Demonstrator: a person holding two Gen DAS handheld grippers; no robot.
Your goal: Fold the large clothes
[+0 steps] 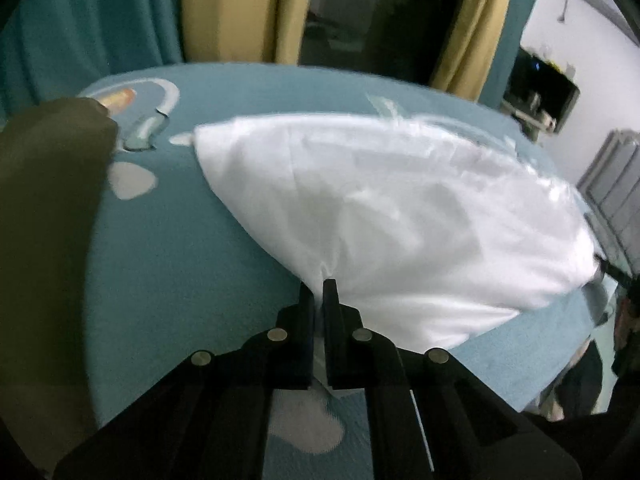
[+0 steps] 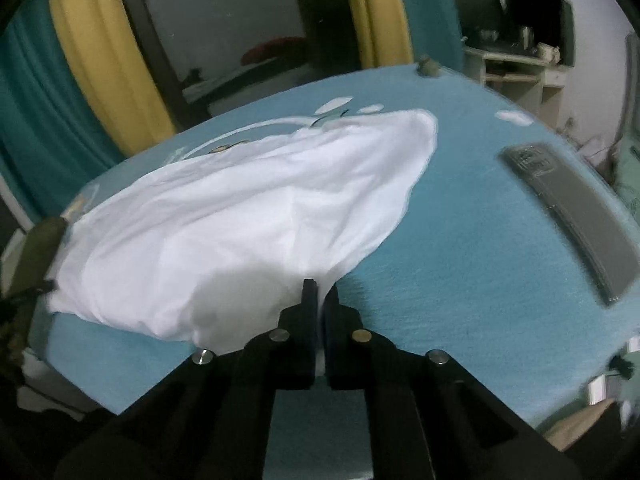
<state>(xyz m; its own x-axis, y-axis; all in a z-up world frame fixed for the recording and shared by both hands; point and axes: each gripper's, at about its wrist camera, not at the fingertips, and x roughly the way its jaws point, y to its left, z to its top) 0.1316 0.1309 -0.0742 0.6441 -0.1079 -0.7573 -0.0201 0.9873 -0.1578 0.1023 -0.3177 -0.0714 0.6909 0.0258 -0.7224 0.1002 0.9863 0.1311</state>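
A large white garment [image 1: 400, 216] billows above a teal bed cover [image 1: 180, 264]. My left gripper [image 1: 319, 286] is shut on the garment's near left corner, with cloth pinched between the black fingers [image 1: 306, 312]. In the right wrist view the same white garment [image 2: 224, 224] spreads to the left, and my right gripper [image 2: 320, 288] is shut on its near right corner. The cloth hangs stretched between both grippers, lifted off the bed.
The teal cover has white cloud prints [image 1: 132, 180]. A dark olive cushion [image 1: 44, 208] lies at the left. A grey flat remote-like object [image 2: 576, 216] lies on the bed at the right. Teal and yellow curtains [image 2: 92, 52] hang behind; a shelf unit [image 2: 520, 68] stands at the right.
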